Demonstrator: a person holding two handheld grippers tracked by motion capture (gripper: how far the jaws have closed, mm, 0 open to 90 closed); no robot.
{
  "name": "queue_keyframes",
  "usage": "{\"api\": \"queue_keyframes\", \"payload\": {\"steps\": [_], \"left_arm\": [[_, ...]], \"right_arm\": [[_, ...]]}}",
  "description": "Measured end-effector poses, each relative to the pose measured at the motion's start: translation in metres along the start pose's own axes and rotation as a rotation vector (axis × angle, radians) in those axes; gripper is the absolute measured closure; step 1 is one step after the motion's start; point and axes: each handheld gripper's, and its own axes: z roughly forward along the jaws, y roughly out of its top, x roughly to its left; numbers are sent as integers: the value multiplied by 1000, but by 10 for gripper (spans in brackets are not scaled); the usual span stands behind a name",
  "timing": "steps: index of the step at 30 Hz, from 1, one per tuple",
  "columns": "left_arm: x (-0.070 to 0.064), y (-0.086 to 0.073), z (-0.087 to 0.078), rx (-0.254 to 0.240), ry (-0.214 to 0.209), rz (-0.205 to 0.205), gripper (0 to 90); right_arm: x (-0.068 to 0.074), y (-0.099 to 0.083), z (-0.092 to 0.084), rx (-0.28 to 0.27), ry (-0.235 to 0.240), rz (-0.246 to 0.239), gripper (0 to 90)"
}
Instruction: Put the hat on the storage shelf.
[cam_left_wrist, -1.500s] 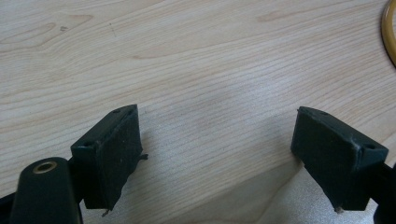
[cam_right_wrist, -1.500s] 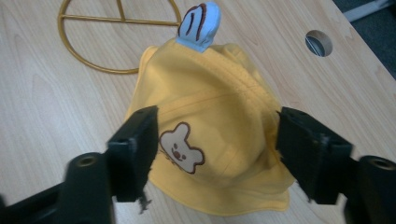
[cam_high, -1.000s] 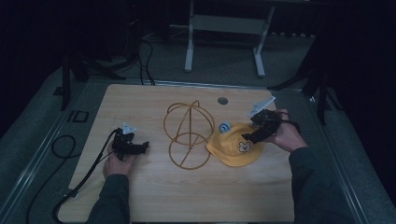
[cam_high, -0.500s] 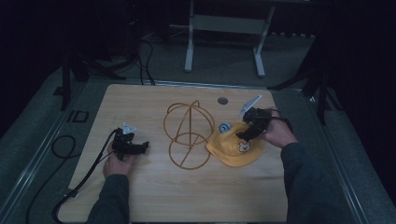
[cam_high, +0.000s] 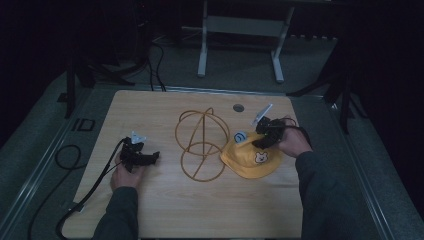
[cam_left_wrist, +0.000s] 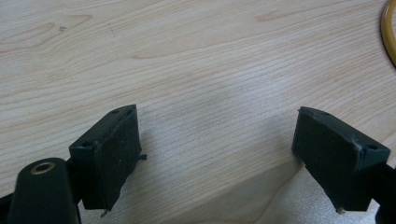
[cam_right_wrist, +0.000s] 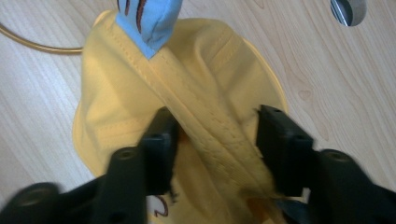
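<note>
While its jaws are drawn inward from a wider spread, the right gripper (cam_right_wrist: 212, 149) is seen astride a raised fold of a yellow hat (cam_right_wrist: 140, 98), with a seamed band of the cloth running up between the two black pads. Whether the pads already press on that cloth cannot be told from the right gripper view, where a narrow gap seems to remain on one side. A pale blue patch (cam_right_wrist: 147, 16) with dark stitching is shown at the hat's far edge, and a round metal grommet (cam_right_wrist: 348, 9) is set in the wood beyond it.

From the high view, the right gripper (cam_high: 264, 134) is placed over the far right part of the hat (cam_high: 245, 162), which lies on the right half of the table (cam_high: 150, 210), its bear emblem (cam_high: 260, 158) turned toward the person. Just left of the hat, and apparently touching its brim, a wire frame (cam_high: 200, 145) of golden hoops is stood near the table's middle.

Well apart on the left half, the left gripper (cam_high: 142, 157) is held low over bare wood, its cable (cam_high: 95, 187) trailed off toward the near edge. In the left gripper view its jaws are spread wide with nothing between them, only wood grain being seen past the left gripper (cam_left_wrist: 217, 140), and a curve of the frame (cam_left_wrist: 387, 32) is caught at the right margin.
</note>
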Motion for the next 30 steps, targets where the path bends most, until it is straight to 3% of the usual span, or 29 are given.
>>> {"api": "queue_keyframes", "payload": {"steps": [7,10,20,30], "left_arm": [[0,0,0,0,0,0,152],[0,0,0,0,0,-1,152],[0,0,0,-1,0,-1,152],[0,0,0,-3,0,-2,152]], "right_arm": [[2,-5,-2,-12,-17,-42,710],[1,-9,-5,-31,-21,-38,743],[1,-15,-25,-60,-44,-55,752],[5,-7,-51,-43,-81,-127,753]]}}
